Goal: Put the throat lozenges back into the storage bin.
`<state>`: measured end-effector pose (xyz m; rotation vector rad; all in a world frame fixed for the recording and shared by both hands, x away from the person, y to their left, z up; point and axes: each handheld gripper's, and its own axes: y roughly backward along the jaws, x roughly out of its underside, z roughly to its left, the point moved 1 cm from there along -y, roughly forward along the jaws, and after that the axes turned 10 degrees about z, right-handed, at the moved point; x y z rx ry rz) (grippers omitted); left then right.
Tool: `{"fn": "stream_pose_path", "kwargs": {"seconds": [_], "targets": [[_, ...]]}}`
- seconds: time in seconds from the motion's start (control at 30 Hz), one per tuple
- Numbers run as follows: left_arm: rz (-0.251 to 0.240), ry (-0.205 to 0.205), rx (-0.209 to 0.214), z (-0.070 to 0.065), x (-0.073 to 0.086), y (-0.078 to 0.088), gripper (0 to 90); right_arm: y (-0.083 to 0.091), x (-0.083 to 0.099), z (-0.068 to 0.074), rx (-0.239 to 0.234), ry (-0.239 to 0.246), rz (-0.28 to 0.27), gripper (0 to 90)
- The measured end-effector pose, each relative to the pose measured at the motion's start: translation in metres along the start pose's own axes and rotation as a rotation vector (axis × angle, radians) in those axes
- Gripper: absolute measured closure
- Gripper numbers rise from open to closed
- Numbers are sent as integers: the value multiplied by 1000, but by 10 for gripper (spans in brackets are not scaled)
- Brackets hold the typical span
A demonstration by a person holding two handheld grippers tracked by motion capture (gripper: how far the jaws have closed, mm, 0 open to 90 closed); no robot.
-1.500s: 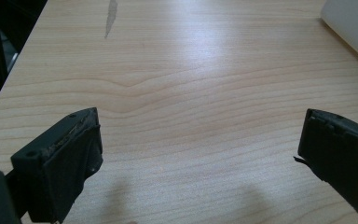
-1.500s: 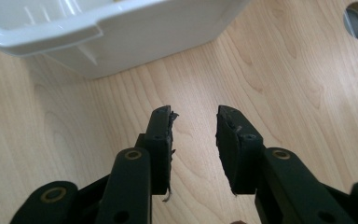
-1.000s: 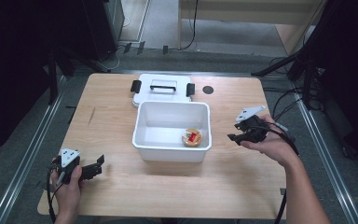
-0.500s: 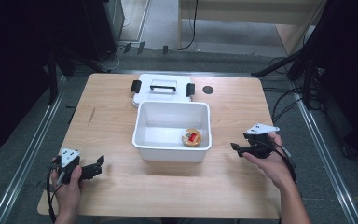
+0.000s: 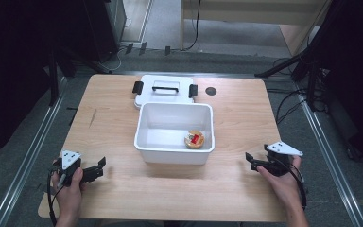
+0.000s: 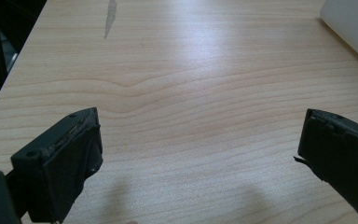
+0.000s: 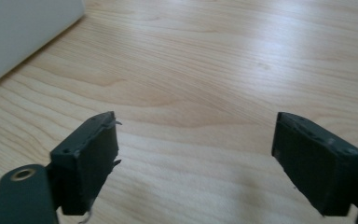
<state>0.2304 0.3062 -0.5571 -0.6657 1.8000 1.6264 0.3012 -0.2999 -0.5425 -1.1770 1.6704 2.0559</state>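
Currently: table (image 5: 123, 118) carries a white bin (image 5: 175, 153) at centre, its lid (image 5: 165, 90) flat just behind it at the far side, touching or nearly so. Small round orange-and-red item (image 5: 194, 139) sits inside the bin, near-right corner of the floor. Left gripper (image 5: 94, 171) low over the near-left table, held in a hand, jaws wide apart, nothing between them, bare wood ahead. Right gripper (image 5: 254, 161) near-right of the bin, well apart from it, jaws have just been opening and stand wide, empty. Bin wall (image 7: 23, 32) shows at far left in right gripper view.
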Motion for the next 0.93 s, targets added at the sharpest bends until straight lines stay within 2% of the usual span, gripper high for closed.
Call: {"fn": "stream_pose_path", "kwargs": {"seconds": [0.27,0.5,0.6,0.73,0.93], "targets": [[0,2,1,0,0,0,2,11,22,-4,33,-51,-38,92],[0,2,3,0,0,0,2,21,31,-2,63,-49,-54,88],[2,0,3,0,0,0,2,23,35,-1,79,-74,-86,88],[3,1,4,0,0,0,2,25,36,-2,86,-103,-111,88],[13,1,12,-1,0,-1,2,23,35,-3,65,-105,-95,89]]}}
